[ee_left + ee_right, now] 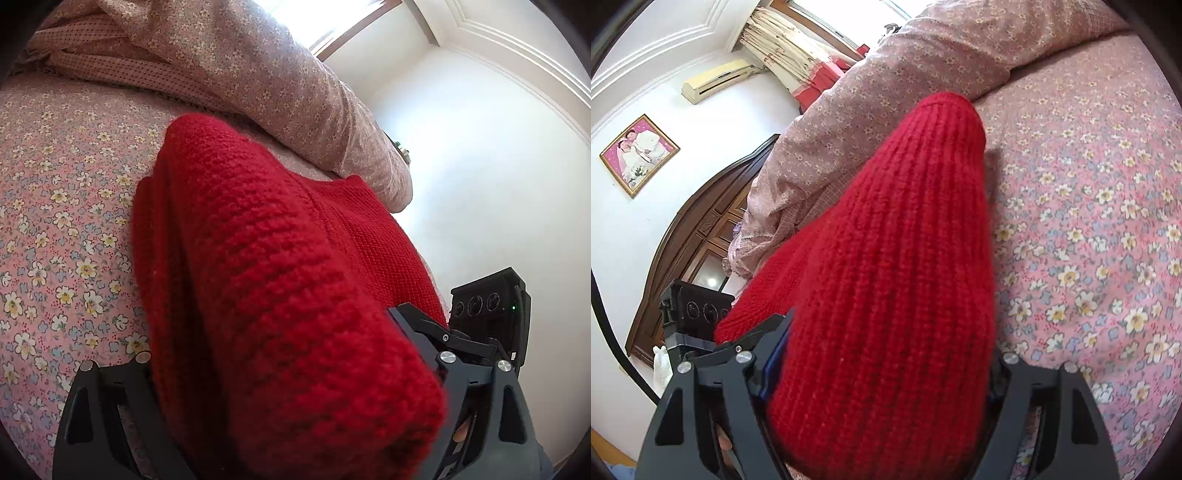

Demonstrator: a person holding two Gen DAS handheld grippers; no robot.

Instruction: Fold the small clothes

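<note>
A folded red knit garment (266, 258) lies on the floral bedsheet (55, 221). My left gripper (295, 369) is shut on its thick folded edge; the fingertips are hidden by the wool. In the right wrist view the same red knit (897, 258) fills the middle, and my right gripper (886, 369) is shut on its ribbed end. Each view shows the other gripper's black camera body beside the garment, at the right of the left wrist view (487, 306) and at the left of the right wrist view (690, 306).
A rolled floral quilt (277, 81) lies along the far side of the bed, close behind the garment; it also shows in the right wrist view (886, 92). A dark wooden headboard (694, 229), a white wall (480, 166) and a framed photo (639, 153) lie beyond.
</note>
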